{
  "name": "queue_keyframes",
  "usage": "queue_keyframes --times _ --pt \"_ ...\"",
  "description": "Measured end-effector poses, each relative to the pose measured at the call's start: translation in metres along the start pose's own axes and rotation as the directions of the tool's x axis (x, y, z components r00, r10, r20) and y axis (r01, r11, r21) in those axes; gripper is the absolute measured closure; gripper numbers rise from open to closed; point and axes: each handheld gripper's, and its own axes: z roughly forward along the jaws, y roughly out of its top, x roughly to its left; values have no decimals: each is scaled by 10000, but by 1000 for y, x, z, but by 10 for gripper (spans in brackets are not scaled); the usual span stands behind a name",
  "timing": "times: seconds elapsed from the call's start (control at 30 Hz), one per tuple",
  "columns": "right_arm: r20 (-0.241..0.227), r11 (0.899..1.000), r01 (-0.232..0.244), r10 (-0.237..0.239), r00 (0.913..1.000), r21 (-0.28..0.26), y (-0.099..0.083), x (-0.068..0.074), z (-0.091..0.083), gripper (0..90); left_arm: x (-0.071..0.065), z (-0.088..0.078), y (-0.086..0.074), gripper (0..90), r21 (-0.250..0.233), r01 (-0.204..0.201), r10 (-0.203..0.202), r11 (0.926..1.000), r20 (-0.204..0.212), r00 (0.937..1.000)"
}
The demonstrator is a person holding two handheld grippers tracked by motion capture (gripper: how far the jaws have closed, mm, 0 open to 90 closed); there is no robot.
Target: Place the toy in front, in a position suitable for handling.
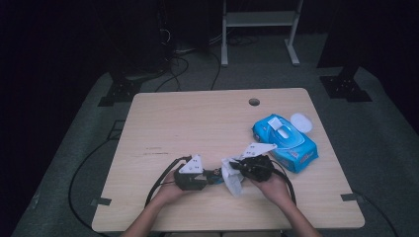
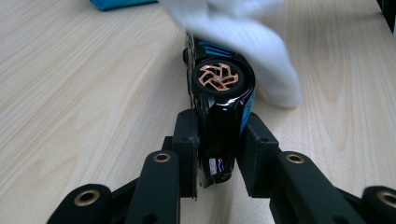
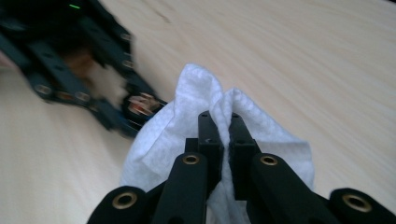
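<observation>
The left gripper (image 1: 210, 176) sits low in the middle of the high view, held in the person's left hand (image 1: 170, 190); its two black jaws are pressed onto a small shiny black toy car with a copper-coloured wheel (image 2: 219, 107); in the left gripper view the toy car stands in the middle of the frame, squeezed between the jaws with its wheel facing the camera; it looks to be turned on its side, just above the light wooden table (image 1: 197, 123).

The right gripper (image 1: 236, 168) is just to the right of the left one in the high view, held in the person's right hand (image 1: 274, 190); its jaws are nearly pressed together and pinch a soft white wipe (image 3: 187, 121); in the right gripper view the white wipe bunches up around the jaws in the lower middle of the frame.

The white wipe touches the toy car; in the left gripper view it drapes over the far end of the car, at the top middle of the frame; in the right gripper view the left gripper (image 3: 135, 109) shows blurry at the upper left, just beside the wipe.

A blue soft pack of wipes with a white flip lid (image 1: 286, 143) lies on the right part of the table in the high view, near the right gripper but not touching it; its round lid stands open at its far end; a small round hole (image 1: 254, 102) sits in the table near its far edge.
</observation>
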Motion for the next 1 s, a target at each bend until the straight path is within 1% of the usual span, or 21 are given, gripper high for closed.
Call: queue_keyframes --times 0.03,0.07,0.1,0.17,0.2,0.27,0.3,0.37,0.4,0.43,0.47,0.53,0.6,0.67,0.7,0.77,0.8,0.83,0.87,0.93,1.0 --pt "131 9999 -134 135 9998 -45 -3 -5 -5 868 0 0 0 706 -5 10 -10 10000 1 10000" --pt "292 9992 -386 387 9988 -58 -6 -11 -9 867 0 0 0 706 15 -13 13 10000 -6 10000" --pt "531 9990 -438 437 9976 14 -9 -15 -11 867 0 0 0 706 9 3 -3 10000 -9 10000" --pt "481 9969 -766 773 9958 -163 -13 -20 -15 867 0 1 0 706 -10 -20 20 10000 -19 10000" --pt "520 9973 -715 722 9960 -163 -12 -19 -14 867 -1 1 0 706 -48 10 -10 10000 2 10000" --pt "236 9970 -723 729 9971 -272 -8 -11 -8 868 -1 2 1 706 -59 33 -32 10000 3 10000" --pt "98 9976 -614 617 9980 -330 -5 -8 -5 868 -1 3 1 706 -55 7 -7 10000 -13 10000" --pt "-172 9992 -287 282 9995 -284 2 4 4 867 -1 3 1 706 -33 -28 27 10000 -15 10000" --pt "-273 9994 -178 170 9995 -282 4 7 8 867 -1 3 1 706 -46 21 -21 10000 -13 10000" --pt "-282 9998 73 -79 9996 -193 6 13 13 867 -1 2 1 706 -46 42 -42 10000 -17 10000" --pt "-204 9996 216 -220 9995 -186 6 15 14 867 -1 2 1 706 -45 40 -40 10000 -5 10000" --pt "-182 9998 103 -106 9998 -155 5 11 12 867 0 1 0 707 -40 30 -30 10000 -14 10000" --pt "74 9997 -47 49 10000 -237 1 3 5 867 0 1 0 707 -47 54 -54 10000 -28 10000" --pt "525 9995 -224 235 9983 -205 -3 -5 -3 867 0 1 0 706 -48 46 -46 10000 -13 10000" --pt "592 9992 -325 337 9977 -212 -4 -6 -5 867 0 1 0 706 -52 32 -33 10000 -12 10000" --pt "532 9985 -485 498 9973 -256 -6 -7 -6 866 0 1 0 706 -58 30 -30 10000 -21 10000" --pt "577 9987 -419 436 9974 -299 -6 -6 -5 867 0 1 0 706 -82 47 -47 10000 0 10000" --pt "233 9988 -386 392 9990 -290 -3 -2 -1 866 0 1 0 706 -81 44 -44 10000 -6 10000" --pt "175 9993 -242 247 9995 -278 -2 2 2 866 0 1 0 706 -45 27 -27 10000 -19 10000" --pt "236 9997 13 -7 9997 -257 0 6 4 866 0 1 0 706 -62 65 -65 10000 -7 10000" --pt "204 9997 -5 9 9998 -228 2 6 6 867 0 1 -1 706 -135 145 -145 9998 30 9999"
